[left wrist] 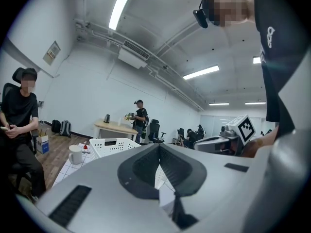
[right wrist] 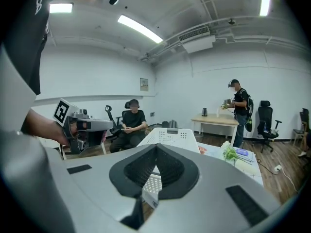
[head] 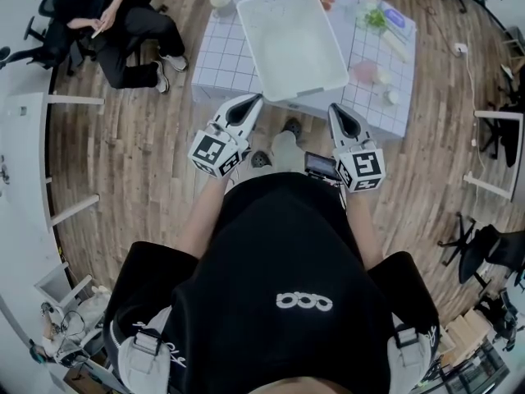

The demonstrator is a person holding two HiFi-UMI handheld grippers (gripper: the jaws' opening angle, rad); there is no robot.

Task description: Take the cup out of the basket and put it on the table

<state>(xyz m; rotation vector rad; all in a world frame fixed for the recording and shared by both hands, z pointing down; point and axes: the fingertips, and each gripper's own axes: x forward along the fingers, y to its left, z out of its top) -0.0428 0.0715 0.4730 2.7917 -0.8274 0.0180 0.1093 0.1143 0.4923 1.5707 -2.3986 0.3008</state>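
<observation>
My left gripper point(head: 255, 98) and right gripper point(head: 335, 107) are both pressed together on nothing, pointing toward twelve o'clock. The cup point(head: 220, 0) stands on the table point(head: 218, 66), just beside the basket point(head: 244, 33) at its eleven o'clock.

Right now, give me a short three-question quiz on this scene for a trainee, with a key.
1. True or false: the white cup stands inside the basket.
2. The right gripper has its jaws: A) wide apart; B) together, with nothing between them; C) closed on the white cup.
3. In the left gripper view, on which side of the basket does the white cup stand?
Key: 1 false; 2 B; 3 left.
</observation>
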